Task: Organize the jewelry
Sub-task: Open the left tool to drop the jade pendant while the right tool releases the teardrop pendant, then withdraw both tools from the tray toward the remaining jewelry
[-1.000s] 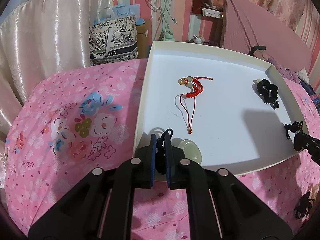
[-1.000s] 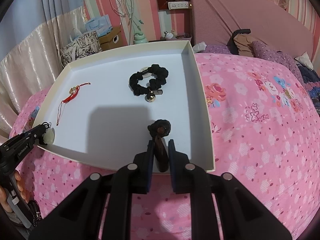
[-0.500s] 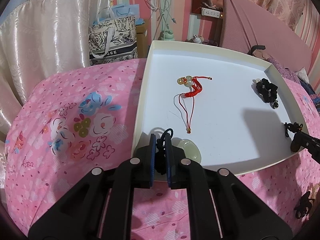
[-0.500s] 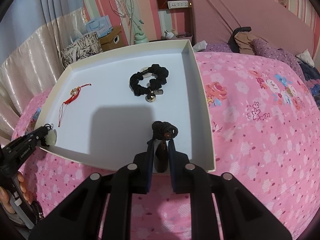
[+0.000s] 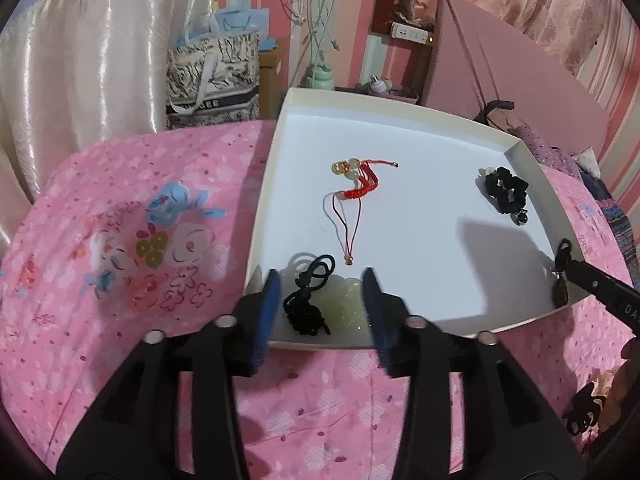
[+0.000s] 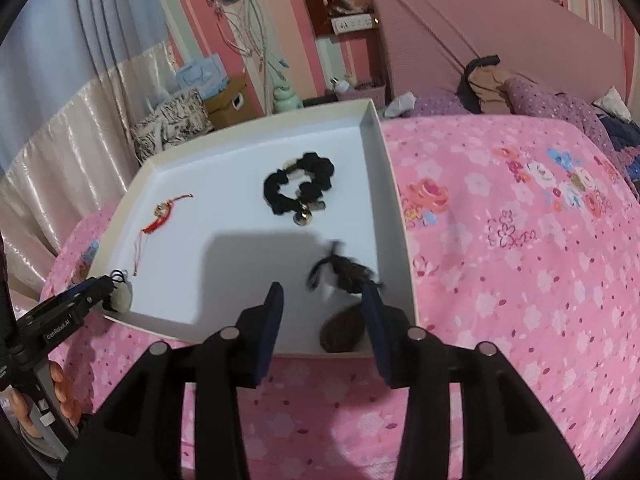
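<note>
A pale green jade pendant on a knotted black cord lies in the near left corner of a shallow white tray, and a dark brown pendant on its own black cord lies in the near right corner. The left gripper hangs just over the jade piece with its blue-padded jaws parted; they have just been opening, and the pendant and cord sit loose between them on the tray floor, touched by neither pad. The right gripper is likewise apart, its jaws having just been opening, with the brown pendant lying between them close to the right-hand pad; motion blur keeps me from telling whether that pad brushes the cord. Further in lie a red cord bracelet with yellow and pale beads and a black scrunchie-like band with a small bell. The left view shows the jade piece plainly and the brown pendant only as a dark drop at the tray's far edge; the right view reverses this, showing the jade as a small pale lump beside the other gripper's tip, and fingers of the person's left hand on the handle. The tray rests on a pink floral bedspread; cream curtains and a patterned bag stand beyond.
</note>
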A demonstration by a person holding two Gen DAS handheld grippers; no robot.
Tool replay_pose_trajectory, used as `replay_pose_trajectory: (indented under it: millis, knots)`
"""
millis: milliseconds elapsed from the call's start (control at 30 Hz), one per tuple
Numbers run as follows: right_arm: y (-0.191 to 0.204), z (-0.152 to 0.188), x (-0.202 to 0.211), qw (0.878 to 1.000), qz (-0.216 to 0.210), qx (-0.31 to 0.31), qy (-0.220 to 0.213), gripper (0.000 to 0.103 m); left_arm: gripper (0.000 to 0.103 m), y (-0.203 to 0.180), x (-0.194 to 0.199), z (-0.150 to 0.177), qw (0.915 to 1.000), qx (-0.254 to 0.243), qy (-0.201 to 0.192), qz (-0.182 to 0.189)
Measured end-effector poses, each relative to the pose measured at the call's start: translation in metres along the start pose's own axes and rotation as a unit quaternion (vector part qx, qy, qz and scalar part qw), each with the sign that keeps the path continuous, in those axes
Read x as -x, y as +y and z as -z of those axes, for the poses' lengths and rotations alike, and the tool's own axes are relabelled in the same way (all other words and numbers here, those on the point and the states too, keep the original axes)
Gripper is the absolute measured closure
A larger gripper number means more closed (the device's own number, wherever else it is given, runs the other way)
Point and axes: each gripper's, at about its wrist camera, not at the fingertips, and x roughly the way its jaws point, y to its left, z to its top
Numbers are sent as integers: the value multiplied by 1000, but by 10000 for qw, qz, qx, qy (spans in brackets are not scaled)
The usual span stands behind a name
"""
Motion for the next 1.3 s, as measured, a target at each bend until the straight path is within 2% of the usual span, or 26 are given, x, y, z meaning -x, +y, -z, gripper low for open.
replay_pose_trajectory:
  millis: [33,100,200,267,433,633,833,1067,1300]
  knots:
    - [1,-2,1,10000,-1,3,-18,61,43,-1,3,0,10000,-10,-50,-39]
    - [1,-2,4,10000,-29,-3,-74,61,35,-3,11,-1,9999,-23,-124,13]
    - [3,-4,10,9997,-107,-2,-200,52,21,-5,20,-4,9996,-44,-263,-65]
    - [3,-4,16,9993,-84,-28,-353,38,20,-7,24,-4,9994,-87,-320,-78]
    - [-2,-9,34,9976,18,-144,-683,17,9,-11,39,-6,9990,-122,-401,-156]
    - [-14,-15,57,9966,181,-251,-763,16,7,-15,66,-4,9980,-234,-412,-425]
    - [-26,-8,93,9951,376,-291,-871,16,5,-15,108,13,9966,-328,-562,-514]
    - [-36,22,136,9937,599,-146,-932,16,4,-9,139,41,9970,-196,-545,-505]
    - [-47,56,153,9912,943,-5,-924,16,4,-9,148,74,9971,-232,-417,-597]
